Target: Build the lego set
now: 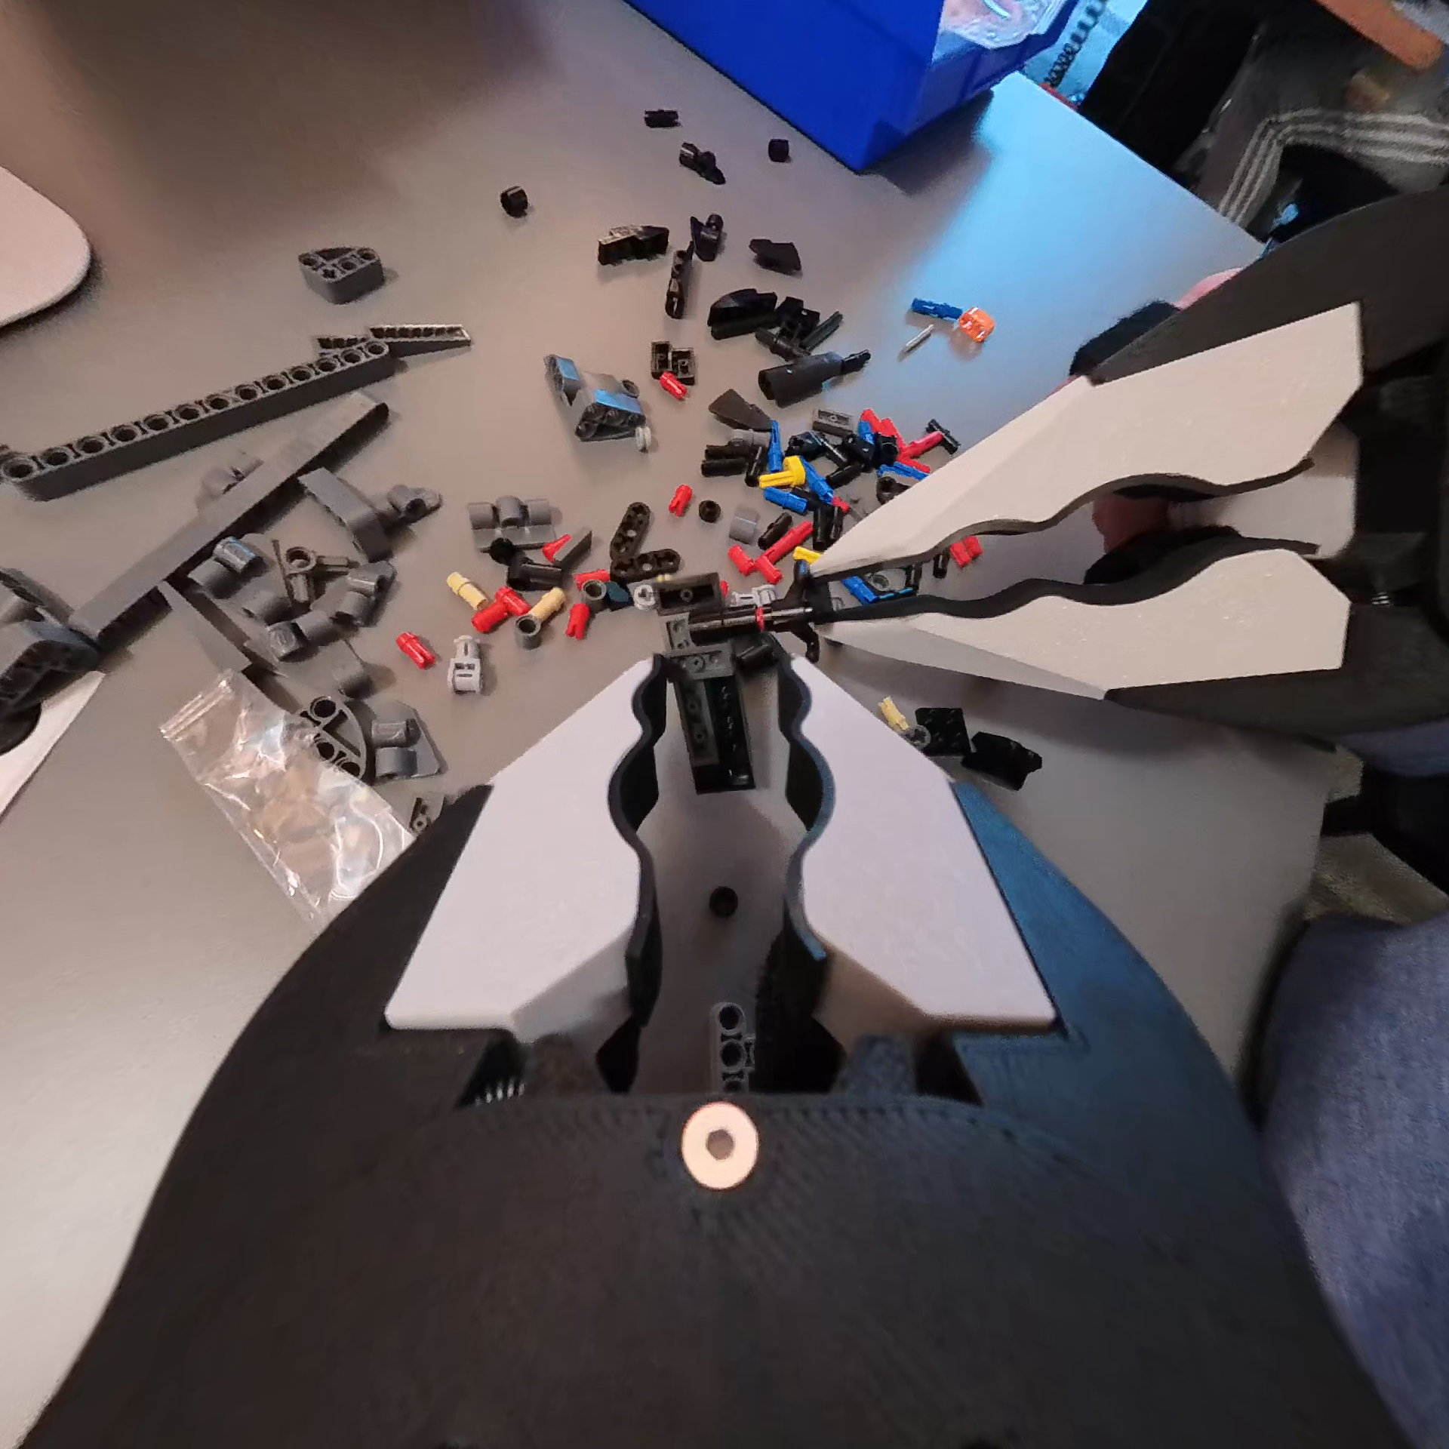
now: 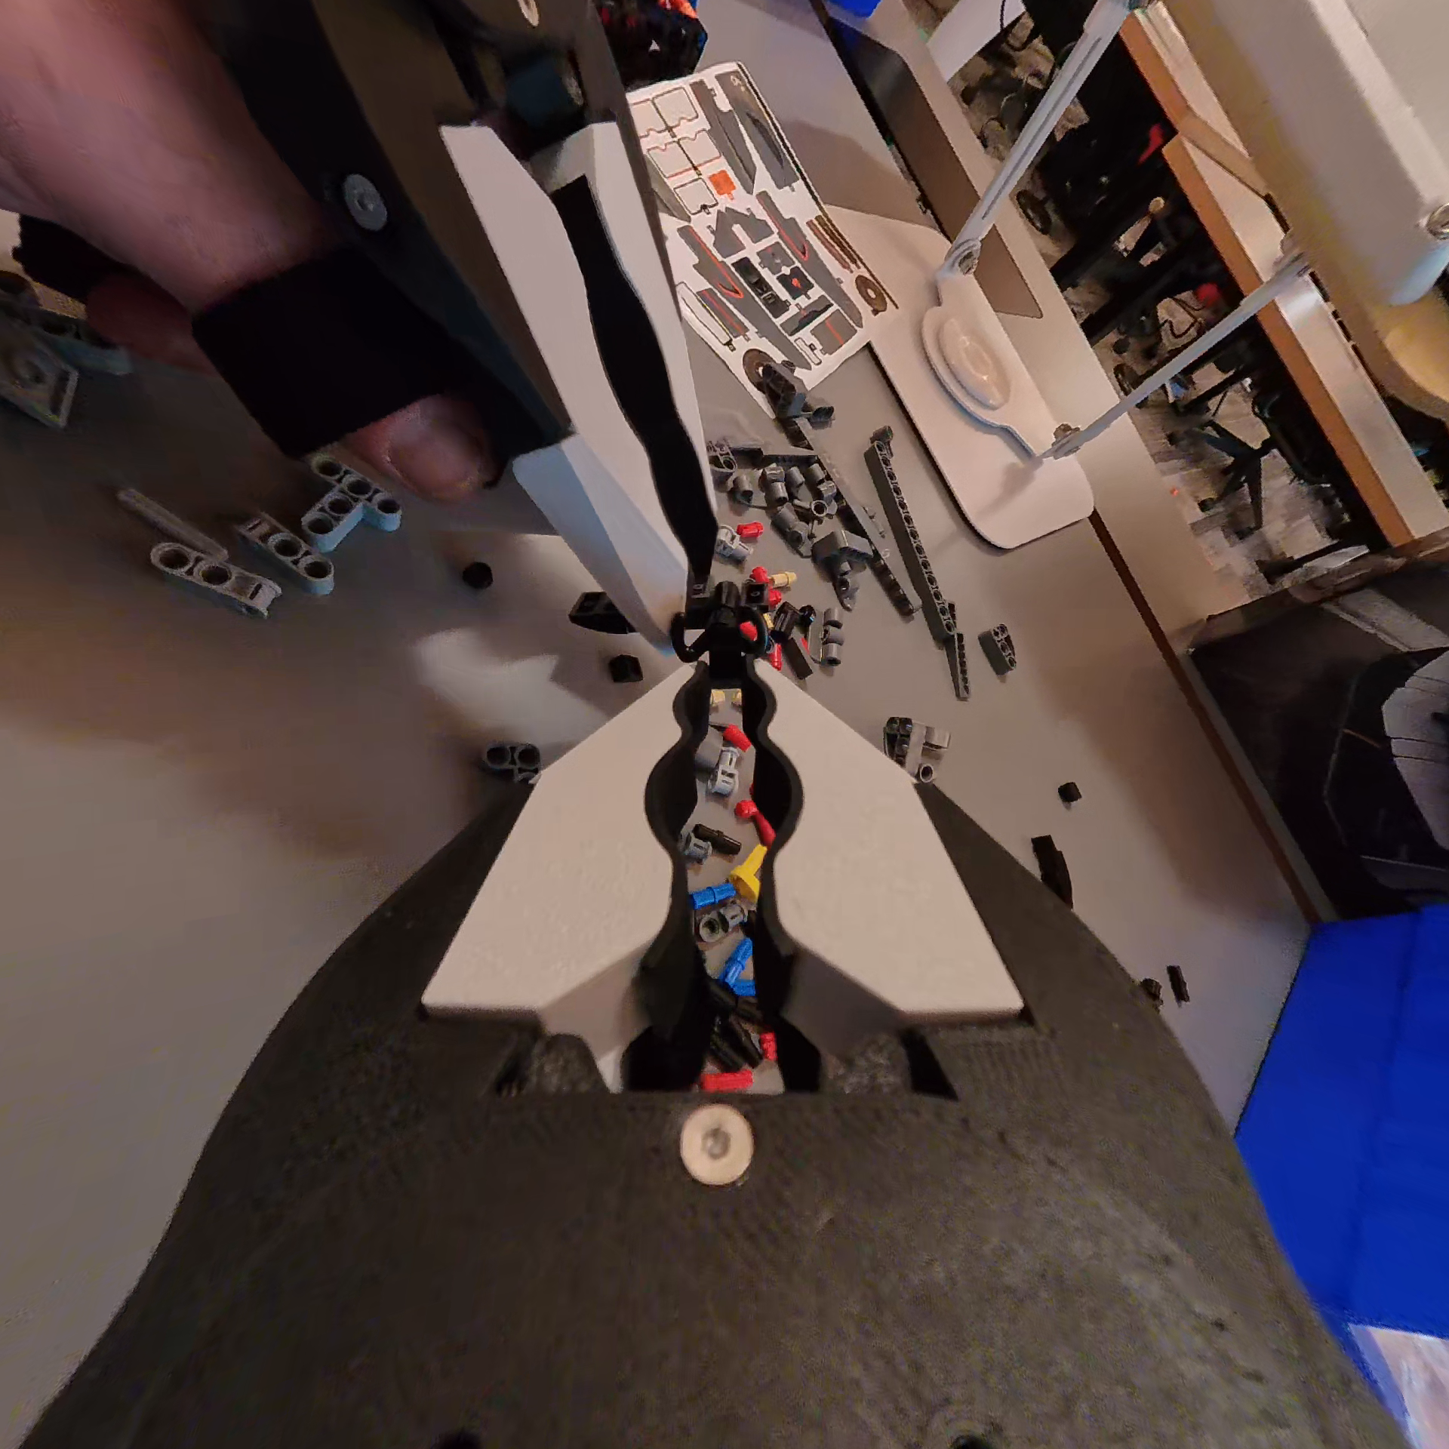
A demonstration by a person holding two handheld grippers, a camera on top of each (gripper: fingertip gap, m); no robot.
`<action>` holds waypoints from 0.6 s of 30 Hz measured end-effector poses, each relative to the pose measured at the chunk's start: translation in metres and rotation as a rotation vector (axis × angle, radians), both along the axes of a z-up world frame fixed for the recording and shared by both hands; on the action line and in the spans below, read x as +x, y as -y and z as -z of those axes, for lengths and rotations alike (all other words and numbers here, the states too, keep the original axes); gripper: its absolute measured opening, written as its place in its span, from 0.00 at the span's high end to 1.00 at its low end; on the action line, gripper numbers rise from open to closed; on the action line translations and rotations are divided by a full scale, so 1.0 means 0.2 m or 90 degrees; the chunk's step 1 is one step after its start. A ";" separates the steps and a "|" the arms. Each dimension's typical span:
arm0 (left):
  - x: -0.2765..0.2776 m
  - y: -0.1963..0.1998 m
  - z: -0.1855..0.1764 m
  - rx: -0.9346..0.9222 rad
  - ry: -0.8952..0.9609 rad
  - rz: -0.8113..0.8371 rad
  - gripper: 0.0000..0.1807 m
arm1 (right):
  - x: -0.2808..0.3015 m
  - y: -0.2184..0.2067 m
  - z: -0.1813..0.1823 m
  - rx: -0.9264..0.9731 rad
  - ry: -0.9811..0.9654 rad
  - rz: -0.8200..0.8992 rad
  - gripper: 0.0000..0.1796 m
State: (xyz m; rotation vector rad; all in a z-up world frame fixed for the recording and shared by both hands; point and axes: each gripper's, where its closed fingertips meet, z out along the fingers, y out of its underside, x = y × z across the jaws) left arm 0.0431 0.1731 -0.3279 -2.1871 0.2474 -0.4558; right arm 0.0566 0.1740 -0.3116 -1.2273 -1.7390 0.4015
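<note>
In the left wrist view my left gripper (image 1: 717, 666) is shut on a small dark grey and black lego sub-assembly (image 1: 709, 729) and holds it above the grey table (image 1: 235, 980). My right gripper (image 1: 815, 600) comes in from the right, shut on a thin black pin piece with a red ring (image 1: 745, 619), whose end meets the top of the sub-assembly. In the right wrist view my right gripper (image 2: 725, 674) grips the black piece (image 2: 725, 623) at its tips. The left gripper (image 2: 690, 600) reaches down from the upper left, held by a hand (image 2: 118, 157).
Loose pieces cover the table: a long dark grey beam (image 1: 196, 423), coloured pins (image 1: 823, 470), a clear plastic bag (image 1: 290, 800), light grey beams (image 2: 274, 541). A blue box (image 1: 823, 63) stands at the far edge. A sticker sheet (image 2: 753, 227) and a white lamp base (image 2: 988, 392) lie beyond. Both grippers' tips are close together, under 4 cm apart. About 15 centimetres separates my left fingertips from the long dark grey beam (image 1: 196, 423). Seen from the right wrist view (image 2: 900, 520) as well.
</note>
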 end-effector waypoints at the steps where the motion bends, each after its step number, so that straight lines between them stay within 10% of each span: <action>1: 0.00 0.00 0.00 -0.002 0.007 0.005 0.85 | 0.00 0.00 0.00 0.000 0.000 0.000 0.97; 18: 0.01 0.02 -0.02 0.014 0.106 0.029 0.80 | -0.01 0.00 0.01 -0.002 0.000 -0.003 0.97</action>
